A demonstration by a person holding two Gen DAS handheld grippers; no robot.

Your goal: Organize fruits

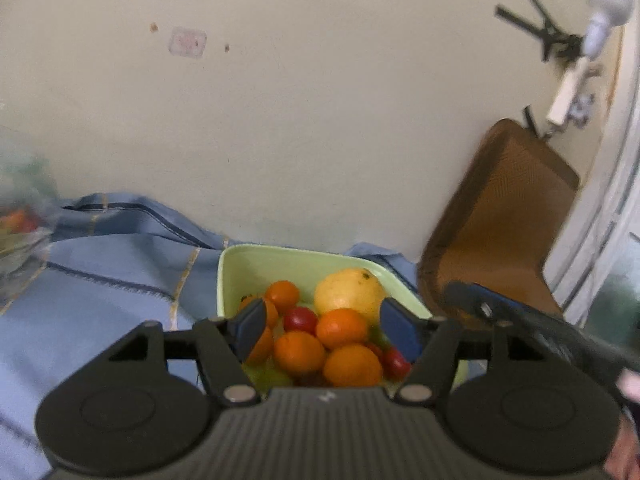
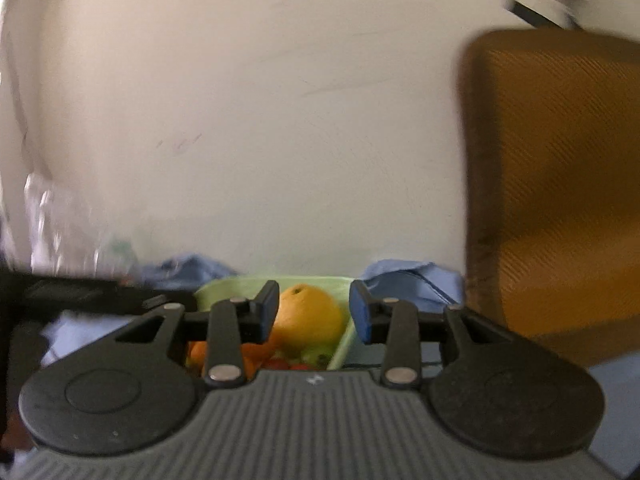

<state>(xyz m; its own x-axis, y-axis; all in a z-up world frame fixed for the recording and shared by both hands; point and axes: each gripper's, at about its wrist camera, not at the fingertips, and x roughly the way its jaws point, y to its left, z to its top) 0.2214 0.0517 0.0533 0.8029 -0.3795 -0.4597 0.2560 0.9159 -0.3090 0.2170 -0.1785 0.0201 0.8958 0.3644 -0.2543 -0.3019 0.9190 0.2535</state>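
Blue checked cloth (image 1: 120, 280) covered the surface, cream wall (image 1: 320, 100) behind, brown chair (image 2: 560, 180) alongside, fruits (image 1: 320, 336) lay in green tray (image 1: 248, 268), left gripper (image 1: 324, 330) and right gripper (image 2: 314, 316) both spread apart, empty.

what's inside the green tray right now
The green tray holds a big yellow fruit, several small oranges, red tomatoes and green pieces underneath; the gripper bodies hide its near end.

Tray: pale green square plastic tray (image 1: 236, 276) on blue cloth.
Fruit: large yellow citrus (image 1: 348, 290), small oranges (image 1: 298, 350), red tomatoes (image 1: 300, 319) heaped inside.
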